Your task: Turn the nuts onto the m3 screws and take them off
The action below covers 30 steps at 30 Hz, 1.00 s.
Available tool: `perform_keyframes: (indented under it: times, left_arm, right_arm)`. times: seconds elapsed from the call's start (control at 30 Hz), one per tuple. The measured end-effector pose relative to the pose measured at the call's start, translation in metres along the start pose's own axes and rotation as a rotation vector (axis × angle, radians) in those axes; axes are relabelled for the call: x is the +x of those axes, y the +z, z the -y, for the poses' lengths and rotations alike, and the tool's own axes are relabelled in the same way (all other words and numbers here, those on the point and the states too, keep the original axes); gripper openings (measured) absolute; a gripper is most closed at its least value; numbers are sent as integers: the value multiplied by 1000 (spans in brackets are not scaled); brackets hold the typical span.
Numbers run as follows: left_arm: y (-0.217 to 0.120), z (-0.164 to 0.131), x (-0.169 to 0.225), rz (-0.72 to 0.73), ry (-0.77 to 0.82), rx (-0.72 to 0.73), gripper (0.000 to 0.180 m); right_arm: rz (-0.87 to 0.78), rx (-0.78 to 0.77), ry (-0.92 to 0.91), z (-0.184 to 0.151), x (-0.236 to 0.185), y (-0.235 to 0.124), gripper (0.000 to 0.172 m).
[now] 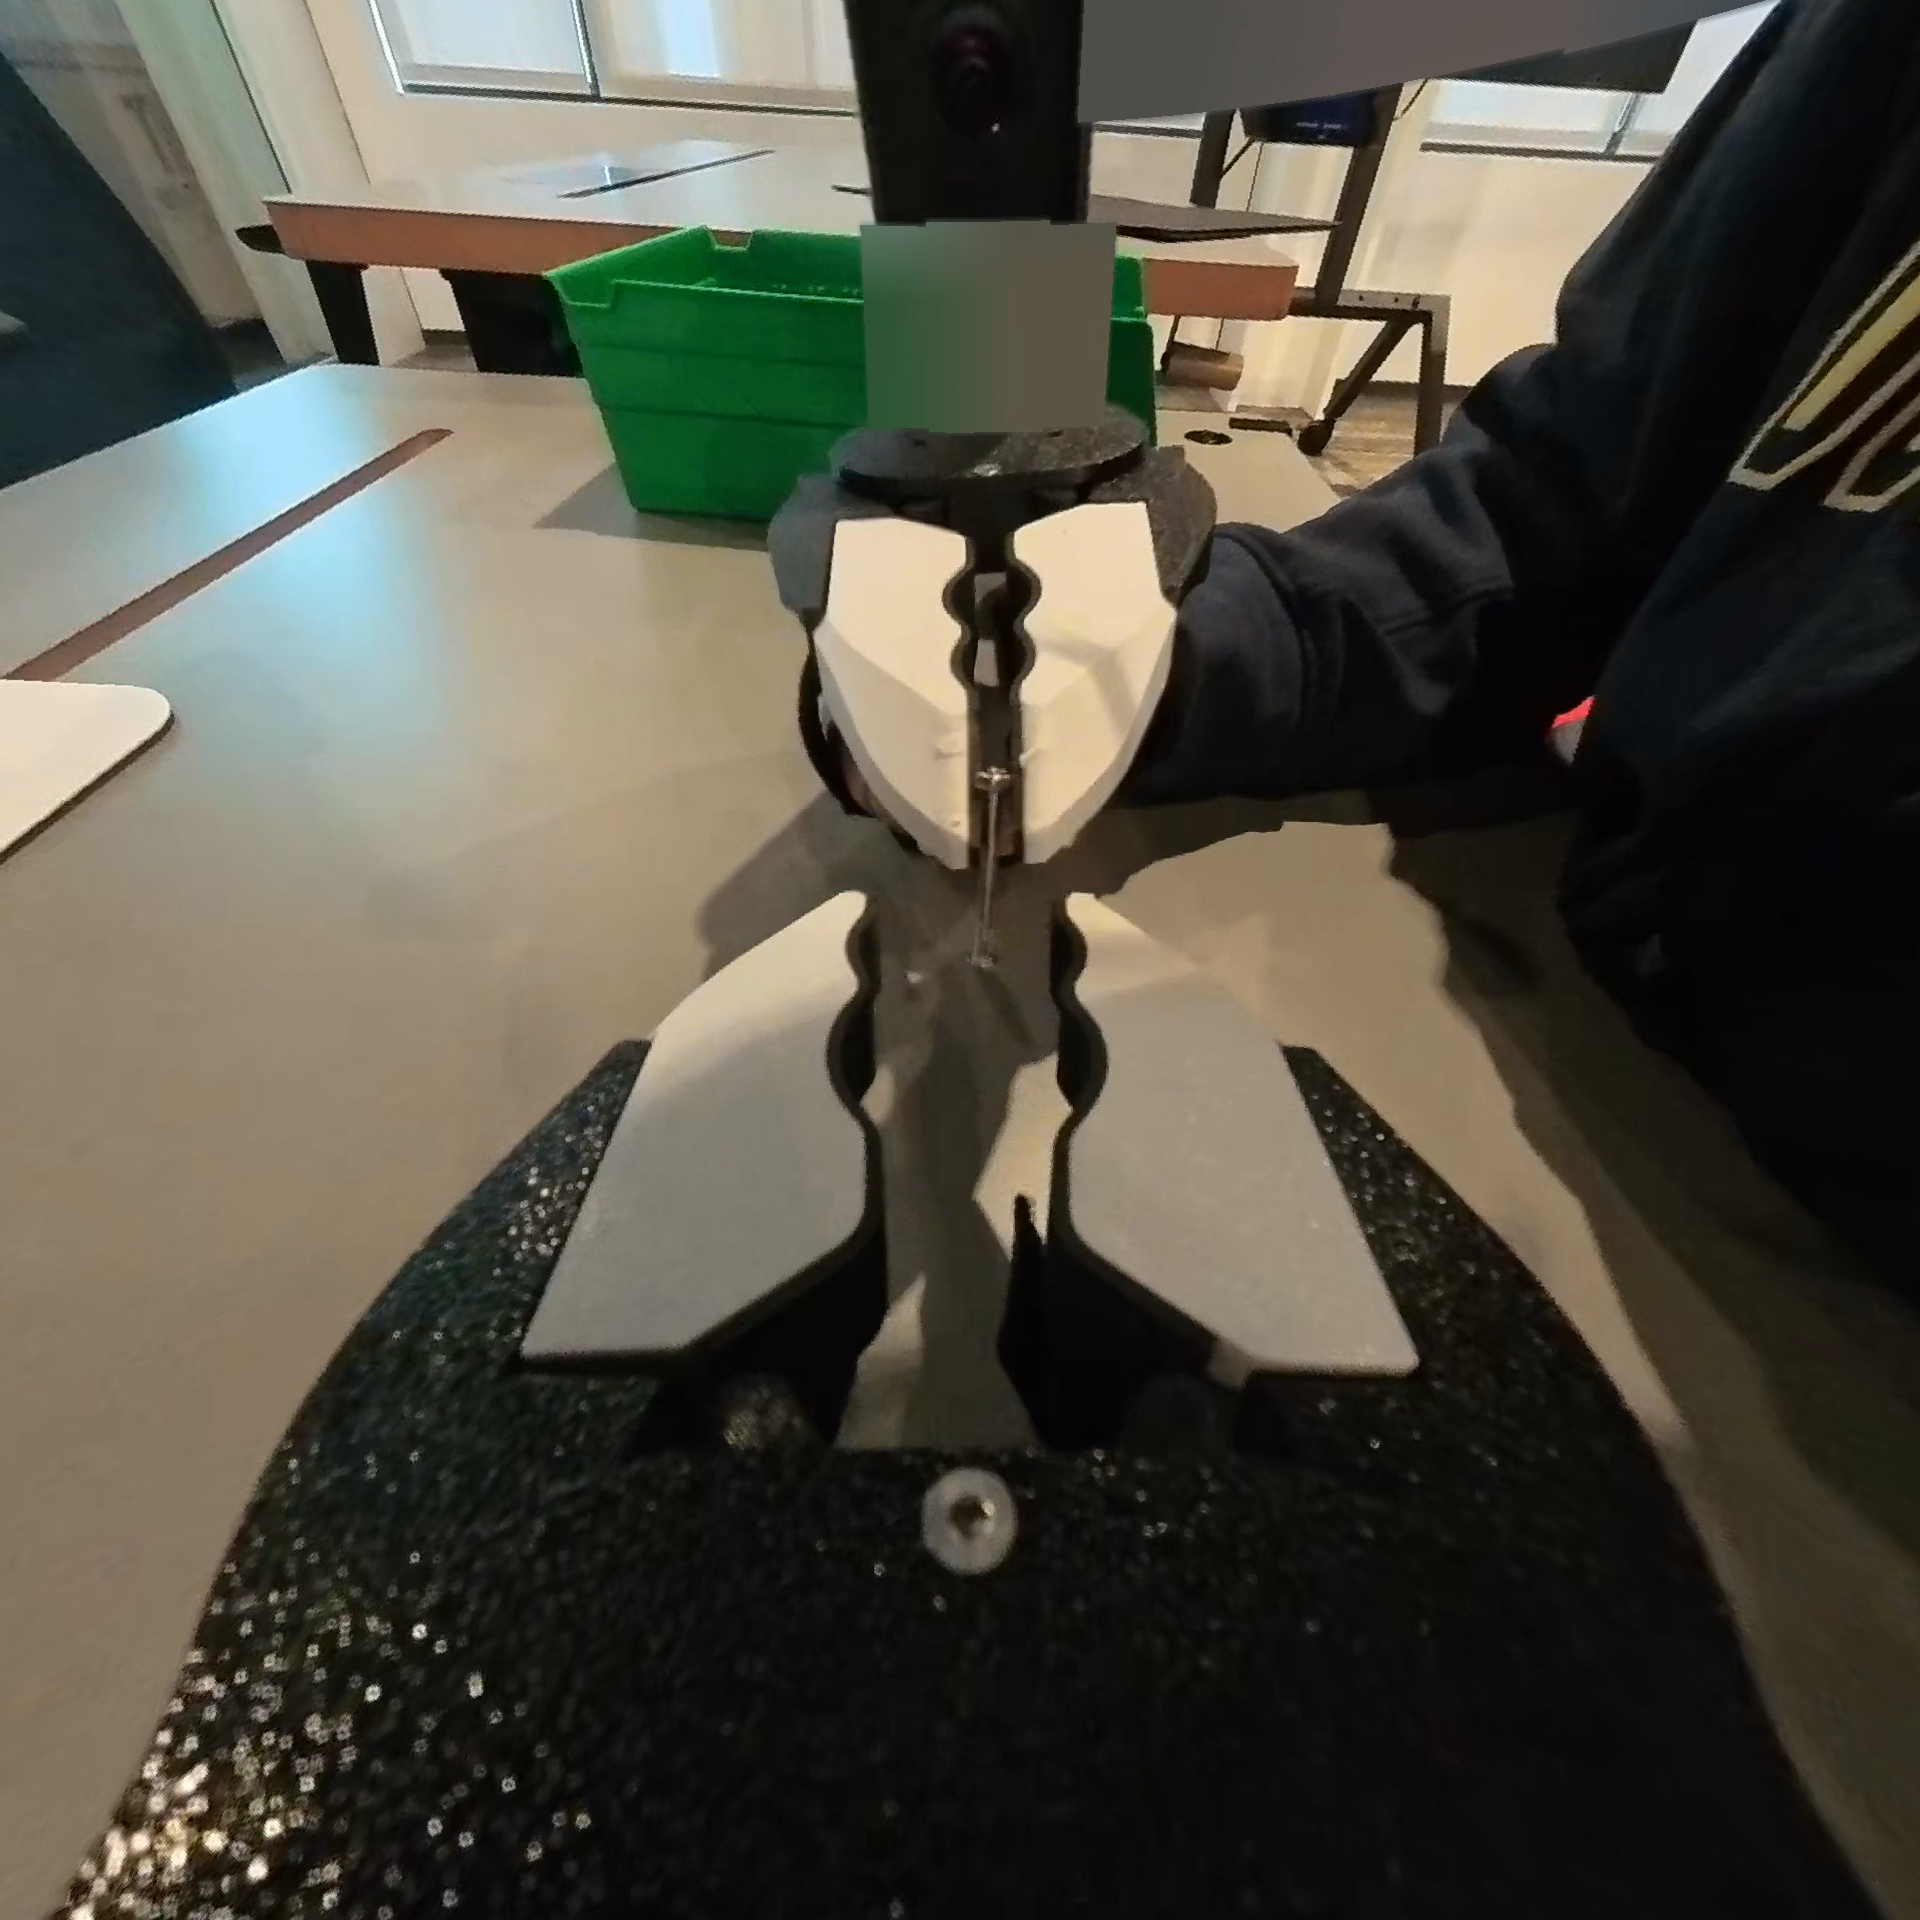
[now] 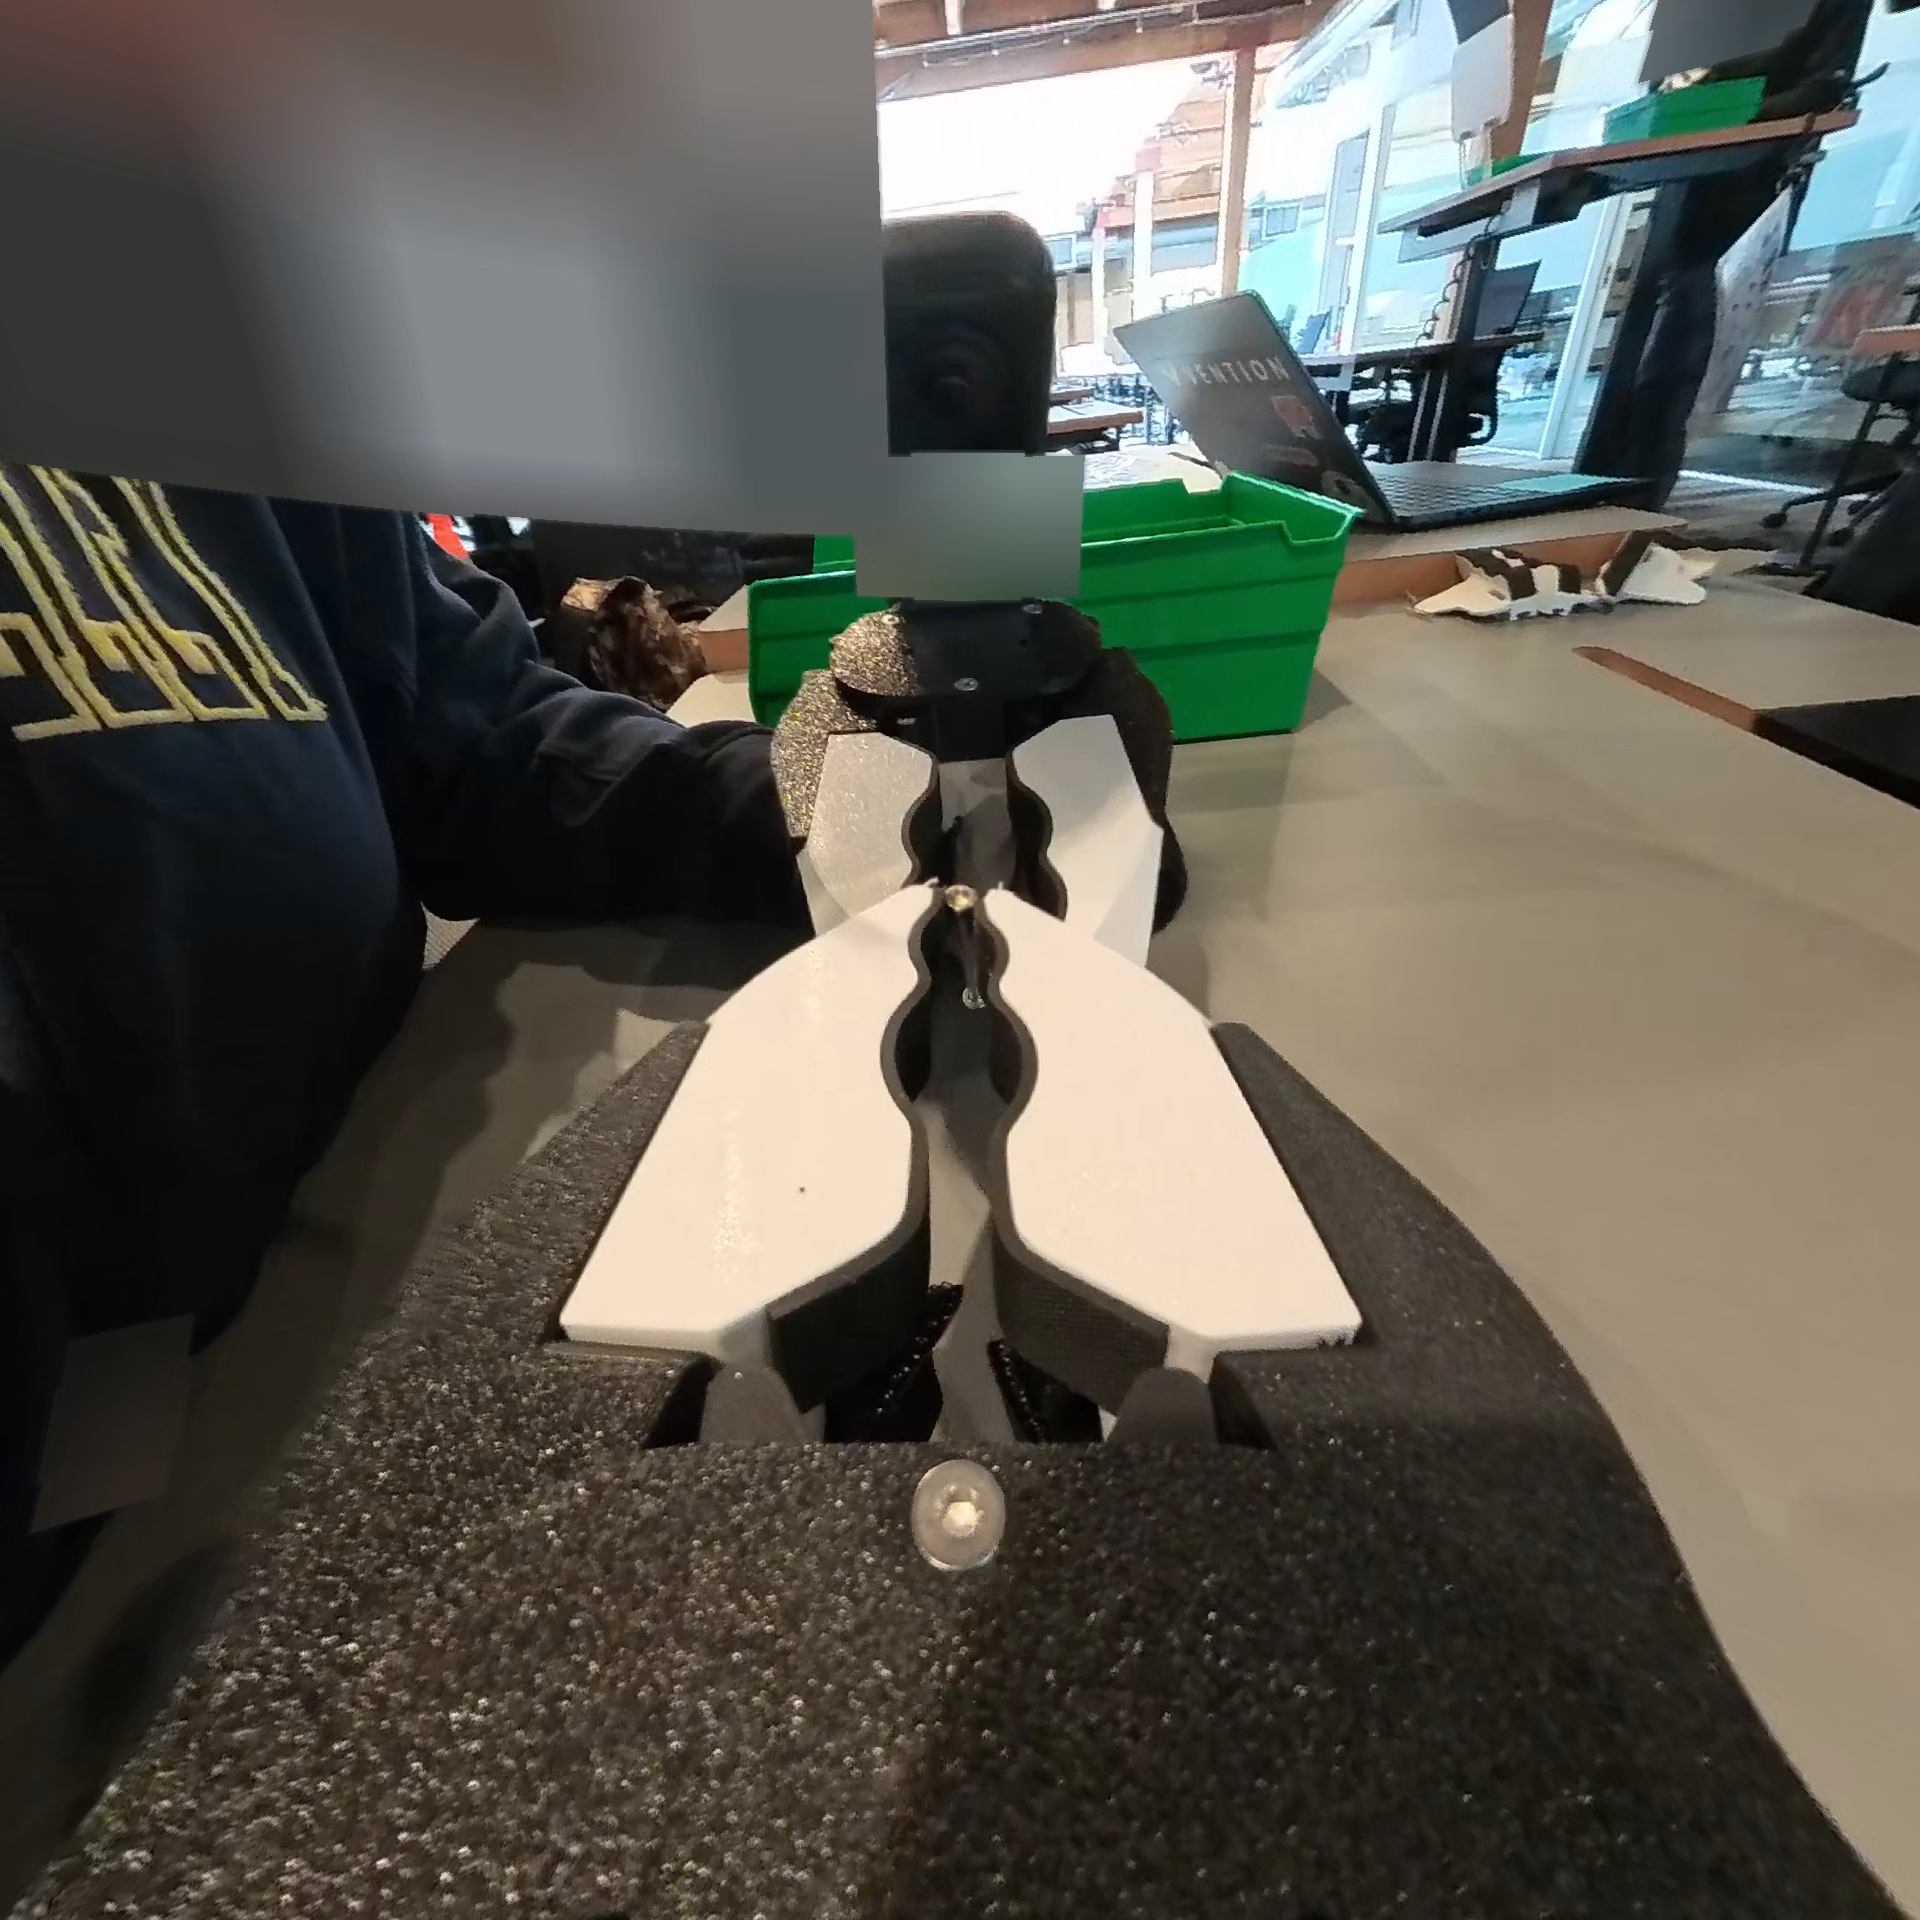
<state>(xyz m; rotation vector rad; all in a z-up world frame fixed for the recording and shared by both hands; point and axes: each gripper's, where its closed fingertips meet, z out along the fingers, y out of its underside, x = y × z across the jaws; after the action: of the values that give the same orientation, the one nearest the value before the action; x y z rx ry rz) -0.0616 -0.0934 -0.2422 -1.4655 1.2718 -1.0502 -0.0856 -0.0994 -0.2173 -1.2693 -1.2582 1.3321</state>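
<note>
My right gripper (image 2: 958,902) is shut on the head end of a thin silver m3 screw (image 2: 966,951). The shaft points down towards the grey table (image 2: 1507,935), with a small silvery piece (image 2: 974,1000) at its lower end. In the left wrist view the right gripper (image 1: 1000,847) faces me, and the screw (image 1: 989,873) hangs below its tips. My left gripper (image 1: 961,914) is open and holds nothing; the screw's lower end (image 1: 982,961) lies just beyond its fingertips. The left gripper also shows in the right wrist view (image 2: 982,862), jaws apart. A tiny silvery speck (image 1: 914,977) lies on the table (image 1: 364,831).
A green plastic bin (image 1: 727,395) stands on the table behind the grippers and also shows in the right wrist view (image 2: 1195,623). A white mat (image 1: 73,748) lies at the left edge. A person's dark sleeve (image 1: 1403,665) reaches in from the right. An open laptop (image 2: 1299,416) stands farther back. Both grippers' tips are close together, under 4 cm apart.
</note>
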Motion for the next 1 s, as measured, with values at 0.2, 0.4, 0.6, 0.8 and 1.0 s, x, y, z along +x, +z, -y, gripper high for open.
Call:
perform_keyframes:
  times: [0.2, 0.4, 0.6, 0.8, 1.0]
  left_arm:
    - [2, -3, 2, -3, 21, -25, 14]
    - [4, -4, 5, -11, 39, -32, 4]
    - [2, 1, 5, -48, -24, 4, 3]
    - [3, -2, 5, -49, -36, -18, 2]
    - [3, -2, 4, -46, -48, -18, 2]
  right_arm:
    - [-4, -18, -14, -2, 0, 1, 5]
    - [1, -24, -22, -3, -2, 2, 5]
    - [-9, 35, 11, 4, 1, -9, 10]
    - [-11, 31, 4, 3, 1, -7, 9]
    - [-10, 32, -3, 3, 0, -8, 8]
